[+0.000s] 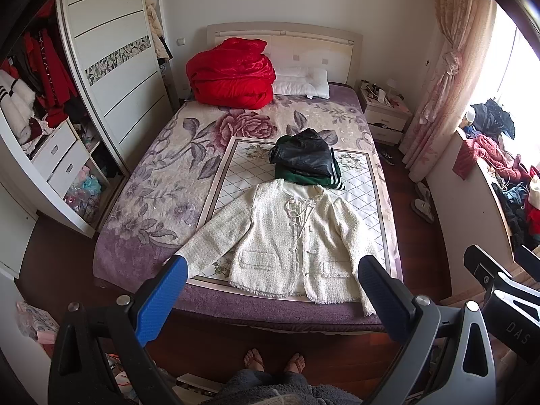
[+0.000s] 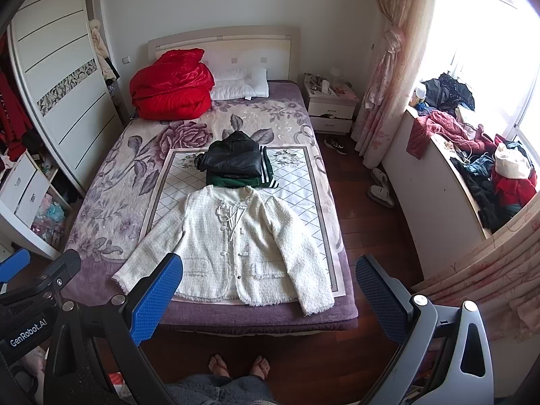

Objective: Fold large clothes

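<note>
Jacket (image 1: 287,239) first: cream tweed thing, lying flat and face up at the foot of the bed (image 1: 141,182), hem toward the person standing there, both sleeves angled out and down, front closed with little loop fastenings, two pockets low down. Both tools are held up off the bed and gaping wide with nothing in them, left tool (image 1: 270,290) and right tool (image 2: 266,287). So the fold hasn't started, I'd say. If it were me I'd pinch a sleeve near the cuff, lay it across the chest, same for the other, then bring the hem up to the collar. That fabric looks thick and fuzzy, so grab a decent bite or it'll slip. Just behind the collar sits a folded pile (image 1: 305,162), black leather on green, so probably it ends up there.
</note>
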Action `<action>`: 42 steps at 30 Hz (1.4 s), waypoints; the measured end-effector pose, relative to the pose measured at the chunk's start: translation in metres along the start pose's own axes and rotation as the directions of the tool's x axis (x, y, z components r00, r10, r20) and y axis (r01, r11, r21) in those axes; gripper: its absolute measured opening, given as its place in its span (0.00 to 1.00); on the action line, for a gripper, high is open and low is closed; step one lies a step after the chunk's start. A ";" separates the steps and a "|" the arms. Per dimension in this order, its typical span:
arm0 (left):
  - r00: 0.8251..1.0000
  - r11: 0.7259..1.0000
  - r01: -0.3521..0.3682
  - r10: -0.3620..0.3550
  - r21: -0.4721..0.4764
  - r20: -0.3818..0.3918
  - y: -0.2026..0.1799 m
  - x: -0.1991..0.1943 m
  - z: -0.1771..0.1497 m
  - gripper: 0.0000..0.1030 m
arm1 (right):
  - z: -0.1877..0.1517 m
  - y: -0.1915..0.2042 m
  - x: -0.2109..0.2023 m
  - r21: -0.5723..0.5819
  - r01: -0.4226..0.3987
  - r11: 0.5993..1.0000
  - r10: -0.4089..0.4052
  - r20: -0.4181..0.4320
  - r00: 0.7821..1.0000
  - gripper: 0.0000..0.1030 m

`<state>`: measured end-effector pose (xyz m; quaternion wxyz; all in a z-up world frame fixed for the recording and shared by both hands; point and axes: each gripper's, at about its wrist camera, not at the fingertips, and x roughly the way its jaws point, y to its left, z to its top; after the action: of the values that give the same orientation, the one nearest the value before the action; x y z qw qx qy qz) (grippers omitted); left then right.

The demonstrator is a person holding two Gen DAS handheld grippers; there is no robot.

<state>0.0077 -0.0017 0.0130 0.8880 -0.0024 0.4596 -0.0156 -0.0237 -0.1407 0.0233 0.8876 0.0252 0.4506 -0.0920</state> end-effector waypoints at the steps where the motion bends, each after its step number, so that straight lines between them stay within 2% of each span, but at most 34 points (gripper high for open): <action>1: 1.000 1.000 0.000 0.000 0.001 -0.001 0.000 0.000 0.000 1.00 | 0.000 0.000 0.000 0.000 -0.001 1.000 0.001 0.000 1.000 1.00; 15: 1.000 1.000 0.008 -0.008 0.002 -0.005 -0.007 0.003 0.007 1.00 | 0.008 0.011 0.010 0.025 0.001 1.000 -0.001 -0.005 1.000 1.00; 19: 1.000 1.000 -0.010 0.009 0.021 0.029 -0.014 0.027 0.022 1.00 | 0.010 0.011 0.030 0.085 0.000 0.996 0.000 0.008 1.000 1.00; 21: 0.998 0.999 -0.029 0.026 0.044 0.065 -0.016 0.051 0.028 1.00 | 0.009 0.004 0.051 0.124 -0.027 0.992 0.021 0.050 0.999 1.00; 22: 0.997 0.998 -0.034 0.030 0.056 0.077 -0.012 0.060 0.029 1.00 | 0.008 0.000 0.065 0.135 -0.011 0.991 0.005 0.045 0.999 1.00; 25: 0.993 0.992 -0.069 0.057 0.107 0.108 -0.024 0.116 0.031 1.00 | 0.001 -0.029 0.124 0.252 0.018 0.967 -0.012 -0.025 1.000 1.00; 27: 0.996 0.989 -0.065 0.057 0.135 0.064 -0.034 0.156 0.030 1.00 | -0.012 -0.058 0.170 0.339 0.042 0.940 -0.019 -0.072 0.997 0.98; 28: 0.998 0.989 -0.057 0.051 0.138 0.046 -0.031 0.168 0.026 1.00 | -0.019 -0.070 0.192 0.360 0.064 0.931 -0.029 -0.102 0.994 0.82; 29: 0.998 0.987 -0.056 0.056 0.148 0.008 -0.042 0.197 0.024 1.00 | -0.027 -0.083 0.217 0.377 0.093 0.922 -0.043 -0.140 0.989 0.59; 30: 0.998 0.987 -0.053 0.056 0.152 -0.014 -0.042 0.210 0.022 1.00 | -0.038 -0.100 0.248 0.399 0.133 0.907 -0.055 -0.199 0.978 0.53; 33: 0.994 0.984 -0.062 0.077 0.164 -0.084 -0.070 0.274 0.012 1.00 | -0.071 -0.149 0.328 0.493 0.164 0.855 -0.005 -0.308 0.952 0.54; 34: 0.992 0.984 -0.061 0.079 0.167 -0.103 -0.077 0.294 0.007 1.00 | -0.083 -0.164 0.357 0.518 0.183 0.836 0.009 -0.347 0.938 0.59; 35: 0.988 0.982 -0.070 0.093 0.173 -0.124 -0.086 0.315 0.003 1.00 | -0.094 -0.178 0.387 0.537 0.188 0.822 0.032 -0.374 0.927 0.71; 37: 0.977 0.978 -0.092 0.124 0.187 -0.171 -0.103 0.355 -0.007 1.00 | -0.121 -0.207 0.444 0.581 0.196 0.790 0.078 -0.411 0.908 0.75; 40: 0.956 0.977 -0.100 0.148 0.190 -0.255 -0.120 0.412 -0.025 1.00 | -0.159 -0.241 0.540 0.592 0.208 0.778 0.135 -0.481 0.866 0.76; 42: 0.938 0.976 -0.104 0.161 0.193 -0.308 -0.132 0.451 -0.042 1.00 | -0.179 -0.255 0.602 0.548 0.212 0.809 0.127 -0.515 0.848 0.76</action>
<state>0.2303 -0.1464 -0.3766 0.7967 0.1088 0.5944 0.0041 0.1343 -0.4526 -0.5576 0.6743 0.3110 0.6267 -0.2363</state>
